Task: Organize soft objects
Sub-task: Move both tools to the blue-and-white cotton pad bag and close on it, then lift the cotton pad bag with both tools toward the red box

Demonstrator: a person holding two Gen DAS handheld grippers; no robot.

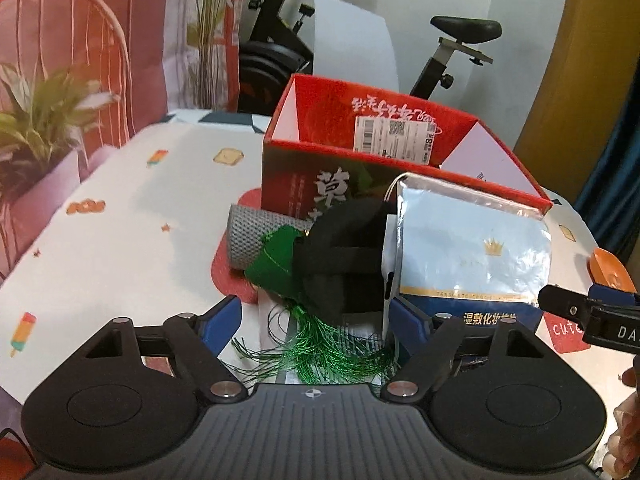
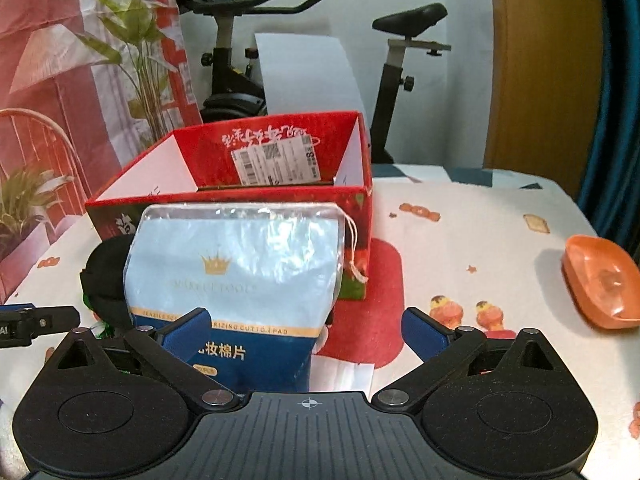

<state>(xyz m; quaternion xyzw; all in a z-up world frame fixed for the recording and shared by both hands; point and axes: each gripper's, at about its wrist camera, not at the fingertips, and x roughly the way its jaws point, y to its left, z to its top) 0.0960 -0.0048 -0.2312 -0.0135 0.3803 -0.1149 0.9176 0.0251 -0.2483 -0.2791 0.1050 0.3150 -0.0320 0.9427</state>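
An open red cardboard box (image 1: pixel 320 156) stands on the table; it also shows in the right wrist view (image 2: pixel 280 196). In front of it lie a black fabric pouch (image 1: pixel 344 256), a green tasselled ornament (image 1: pixel 280 268), a grey mesh roll (image 1: pixel 252 236) and a blue bag of cotton pads (image 1: pixel 476 256). My left gripper (image 1: pixel 316 312) is open, its blue pads either side of the pouch and tassels. My right gripper (image 2: pixel 306 326) is open just in front of the cotton pad bag (image 2: pixel 240 276), with the left pad overlapping the bag's lower part. The black pouch (image 2: pixel 106 276) shows left of the bag.
An orange dish (image 2: pixel 604 280) sits at the table's right edge. A red mat (image 2: pixel 380 280) lies under the box. An exercise bike (image 1: pixel 280 40) and a potted plant (image 1: pixel 36 120) stand beyond the table. The tablecloth (image 1: pixel 120 240) is white with small prints.
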